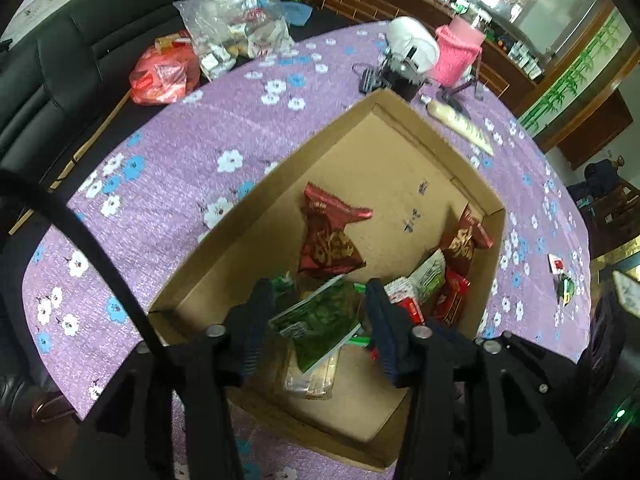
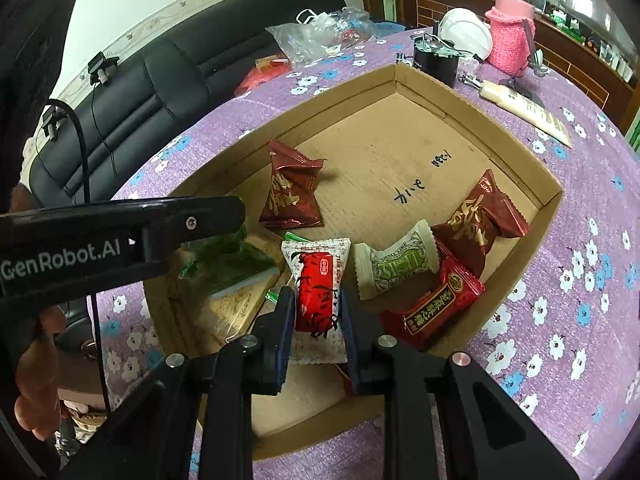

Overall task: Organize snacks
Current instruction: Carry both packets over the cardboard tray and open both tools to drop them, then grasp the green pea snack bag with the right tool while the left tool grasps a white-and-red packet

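**Mia:** Two grippers are over the cardboard box (image 2: 472, 92). Which one is closest to us?

**Ben:** On the right wrist picture, the right gripper (image 2: 318, 312). Its two fingers squeeze a white and red snack pack (image 2: 318, 300) from both sides, near the box's front edge.

**Mia:** And the other one?

**Ben:** On the left wrist picture, the left gripper (image 1: 320, 312) has its fingers spread apart. A green snack pack (image 1: 320, 320) sits between them. I cannot tell if the fingers touch it. Under it lies a clear pack (image 1: 310, 376), near the box's front edge.

**Mia:** What else is in the box?

**Ben:** Just past the right gripper lies a bright red pack (image 2: 436, 304), by the box's right edge. A white and green pack (image 2: 396, 264) is beside it. A dark red pack (image 2: 480, 224) leans near the right corner. Another dark red pack (image 2: 290, 196) sits in the middle, nearer the left edge.

**Mia:** Where does the box sit?

**Ben:** On a round table with a purple flower cloth (image 2: 580, 240).

**Mia:** What is far away?

**Ben:** Past the box's far corner stand a black cup (image 2: 436, 62), a white helmet (image 2: 466, 26) and a pink knitted bottle cover (image 2: 510, 36). A cream tube (image 2: 524, 110) lies near them. Plastic bags (image 1: 224, 24) sit at the far left edge, by a black sofa (image 2: 180, 56).
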The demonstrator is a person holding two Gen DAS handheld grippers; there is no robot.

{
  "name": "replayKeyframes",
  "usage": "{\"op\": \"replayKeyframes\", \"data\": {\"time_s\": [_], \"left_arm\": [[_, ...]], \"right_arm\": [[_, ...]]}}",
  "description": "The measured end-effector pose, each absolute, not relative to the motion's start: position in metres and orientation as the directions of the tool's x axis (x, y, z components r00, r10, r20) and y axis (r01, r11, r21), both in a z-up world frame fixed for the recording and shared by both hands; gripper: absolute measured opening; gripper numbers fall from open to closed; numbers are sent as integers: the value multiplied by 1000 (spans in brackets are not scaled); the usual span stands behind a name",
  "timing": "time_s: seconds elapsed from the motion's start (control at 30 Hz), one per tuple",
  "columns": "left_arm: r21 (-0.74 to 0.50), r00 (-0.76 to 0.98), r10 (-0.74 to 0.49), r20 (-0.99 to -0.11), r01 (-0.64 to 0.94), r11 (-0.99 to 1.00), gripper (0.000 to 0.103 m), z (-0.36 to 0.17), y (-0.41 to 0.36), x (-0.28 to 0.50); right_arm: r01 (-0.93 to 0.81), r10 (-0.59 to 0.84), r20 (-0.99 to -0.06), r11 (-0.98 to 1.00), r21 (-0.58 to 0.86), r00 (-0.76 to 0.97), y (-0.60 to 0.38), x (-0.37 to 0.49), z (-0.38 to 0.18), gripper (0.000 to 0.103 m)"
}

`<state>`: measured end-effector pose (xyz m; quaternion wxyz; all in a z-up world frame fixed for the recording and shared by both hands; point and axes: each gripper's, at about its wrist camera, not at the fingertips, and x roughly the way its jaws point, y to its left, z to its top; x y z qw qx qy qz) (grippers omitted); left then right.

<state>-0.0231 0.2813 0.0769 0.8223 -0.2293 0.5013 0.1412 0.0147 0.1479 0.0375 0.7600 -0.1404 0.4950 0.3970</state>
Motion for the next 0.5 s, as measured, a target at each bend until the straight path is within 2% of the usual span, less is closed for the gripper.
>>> {"op": "replayKeyframes", "data": {"time_s": [0.5], "left_arm": [[-188,538,47,-841,-374,908,54,101,224,-19]], "right_arm": [[-739,504,-833,646,188,229,110,2,59,38]]}}
